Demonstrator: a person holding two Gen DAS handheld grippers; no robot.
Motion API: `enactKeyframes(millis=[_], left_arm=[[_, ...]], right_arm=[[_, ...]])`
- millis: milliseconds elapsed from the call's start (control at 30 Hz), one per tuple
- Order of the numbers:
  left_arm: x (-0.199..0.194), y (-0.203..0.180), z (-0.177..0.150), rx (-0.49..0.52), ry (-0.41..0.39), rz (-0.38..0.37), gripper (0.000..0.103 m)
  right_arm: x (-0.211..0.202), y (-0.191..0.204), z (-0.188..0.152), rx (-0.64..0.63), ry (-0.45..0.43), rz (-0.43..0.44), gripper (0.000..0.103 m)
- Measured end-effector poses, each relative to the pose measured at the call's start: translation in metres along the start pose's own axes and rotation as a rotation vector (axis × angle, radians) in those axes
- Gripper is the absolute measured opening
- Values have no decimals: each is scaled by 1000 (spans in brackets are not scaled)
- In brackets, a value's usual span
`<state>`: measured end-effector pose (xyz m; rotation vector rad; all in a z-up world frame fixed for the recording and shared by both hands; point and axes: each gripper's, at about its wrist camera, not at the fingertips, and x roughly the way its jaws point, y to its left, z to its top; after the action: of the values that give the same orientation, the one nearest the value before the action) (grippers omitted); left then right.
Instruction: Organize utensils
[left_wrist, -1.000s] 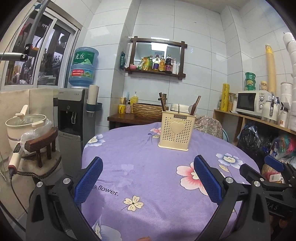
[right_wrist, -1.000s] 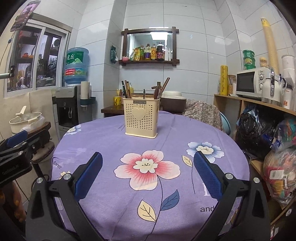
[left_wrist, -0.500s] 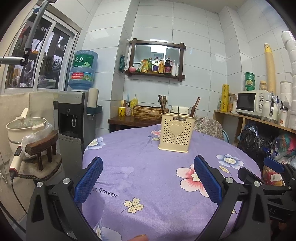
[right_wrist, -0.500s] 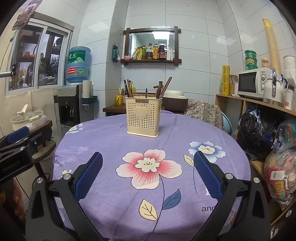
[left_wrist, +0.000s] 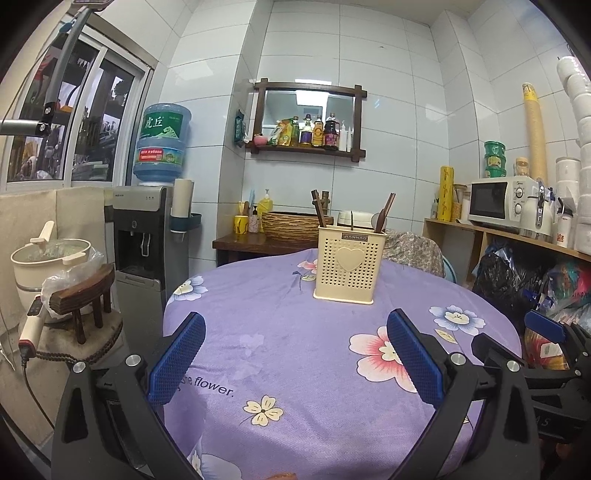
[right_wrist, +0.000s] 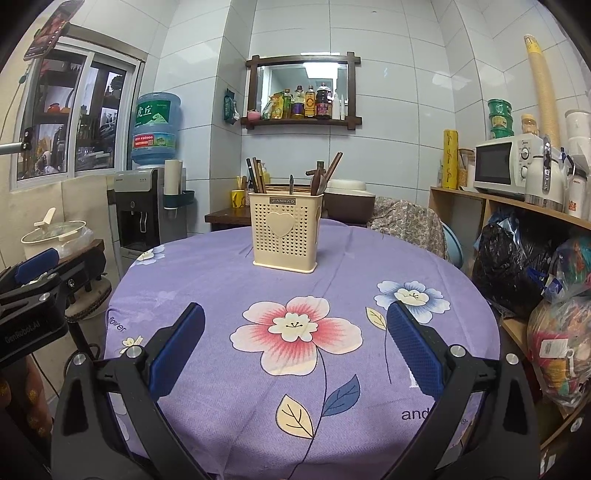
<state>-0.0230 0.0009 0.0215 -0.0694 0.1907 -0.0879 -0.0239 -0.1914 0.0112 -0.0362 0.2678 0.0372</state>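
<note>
A cream perforated utensil holder (left_wrist: 349, 264) with a heart on its front stands upright at the far side of a round table with a purple flowered cloth (left_wrist: 295, 354). It also shows in the right wrist view (right_wrist: 286, 230). Dark chopsticks (right_wrist: 255, 180) and wooden spoons (right_wrist: 320, 181) stick out of its top. My left gripper (left_wrist: 295, 360) is open and empty above the near part of the table. My right gripper (right_wrist: 295, 350) is open and empty, well short of the holder. The right gripper shows at the left wrist view's right edge (left_wrist: 546, 354).
A water dispenser (left_wrist: 142, 236) with a blue bottle stands left of the table. A pot (left_wrist: 48, 258) and a wooden stool (left_wrist: 86, 295) sit further left. A microwave (right_wrist: 506, 168) and bags (right_wrist: 517, 269) fill shelves on the right. A side table (left_wrist: 255, 242) stands behind.
Both grippers have tilted slightly, so the holder sits a little lower in both views. Both stay open and empty. Nothing on the table has moved.
</note>
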Motion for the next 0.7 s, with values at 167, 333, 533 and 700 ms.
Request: enactKeyframes(millis=[167, 333, 533, 700], left_arm=[[1, 0, 0, 0, 4, 2, 98], [2, 1, -1, -1, 7, 2, 98], [2, 1, -3, 7, 9, 1, 98], [3, 1, -3, 7, 10, 3, 98]], right_arm=[[1, -1, 0, 4, 7, 3, 97], [1, -1, 0, 3, 9, 2, 97], [2, 0, -1, -1, 11, 0, 97], [3, 0, -1, -2, 11, 0, 97]])
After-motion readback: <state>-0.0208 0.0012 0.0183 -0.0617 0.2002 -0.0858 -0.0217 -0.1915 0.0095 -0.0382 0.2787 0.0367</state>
